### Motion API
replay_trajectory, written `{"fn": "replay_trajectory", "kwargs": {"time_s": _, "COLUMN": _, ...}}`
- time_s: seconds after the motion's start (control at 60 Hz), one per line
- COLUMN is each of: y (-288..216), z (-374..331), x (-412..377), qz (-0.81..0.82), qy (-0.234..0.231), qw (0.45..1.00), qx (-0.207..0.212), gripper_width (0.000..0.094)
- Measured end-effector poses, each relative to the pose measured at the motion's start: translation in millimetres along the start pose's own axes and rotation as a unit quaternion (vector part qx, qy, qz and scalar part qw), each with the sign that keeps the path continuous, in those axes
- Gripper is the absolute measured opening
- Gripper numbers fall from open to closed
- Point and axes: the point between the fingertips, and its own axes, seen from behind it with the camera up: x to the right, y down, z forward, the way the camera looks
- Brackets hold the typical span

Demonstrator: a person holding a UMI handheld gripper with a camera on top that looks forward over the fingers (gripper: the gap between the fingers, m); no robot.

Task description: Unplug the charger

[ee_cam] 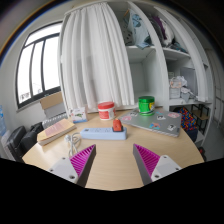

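Observation:
A light blue power strip [103,133] lies on the wooden table [112,158], well ahead of my fingers. A small red-orange charger [117,126] stands plugged into its right end. My gripper [116,162] is open and empty, its two magenta pads [82,158] spread wide apart over the bare table, with the strip and the charger beyond them.
A red-lidded container [105,108] and a green roll [146,103] stand behind the strip. A grey box [153,122] lies at the right, a cardboard box [55,104] and a crate [55,129] at the left. White curtain [95,55] and shelves [170,50] behind.

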Motion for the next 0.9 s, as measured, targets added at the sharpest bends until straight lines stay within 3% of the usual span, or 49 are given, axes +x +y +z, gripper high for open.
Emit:
{"fn": "replay_trajectory", "kwargs": {"time_s": 0.167, "y": -30, "z": 82, "x": 15, "qz": -0.032, "qy": 0.056, "qw": 0.998, "qx": -0.004, "gripper_width": 0.0753}}
{"fn": "replay_trajectory", "kwargs": {"time_s": 0.3, "y": -28, "z": 126, "x": 18, "qz": -0.051, "qy": 0.068, "qw": 0.996, "qx": -0.03, "gripper_width": 0.0692}}
{"fn": "replay_trajectory", "kwargs": {"time_s": 0.35, "y": -33, "z": 135, "x": 19, "qz": -0.051, "qy": 0.071, "qw": 0.996, "qx": -0.029, "gripper_width": 0.0602}}
{"fn": "replay_trajectory", "kwargs": {"time_s": 0.417, "y": -35, "z": 143, "x": 23, "qz": -0.051, "qy": 0.079, "qw": 0.995, "qx": -0.032, "gripper_width": 0.0325}}
{"fn": "replay_trajectory", "kwargs": {"time_s": 0.567, "y": -35, "z": 145, "x": 21, "qz": -0.051, "qy": 0.078, "qw": 0.995, "qx": -0.033, "gripper_width": 0.0185}}
{"fn": "replay_trajectory", "kwargs": {"time_s": 0.683, "y": -35, "z": 146, "x": 21, "qz": -0.046, "qy": 0.069, "qw": 0.996, "qx": -0.03, "gripper_width": 0.0129}}
{"fn": "replay_trajectory", "kwargs": {"time_s": 0.9, "y": -39, "z": 143, "x": 19, "qz": -0.056, "qy": 0.065, "qw": 0.996, "qx": -0.021, "gripper_width": 0.0124}}
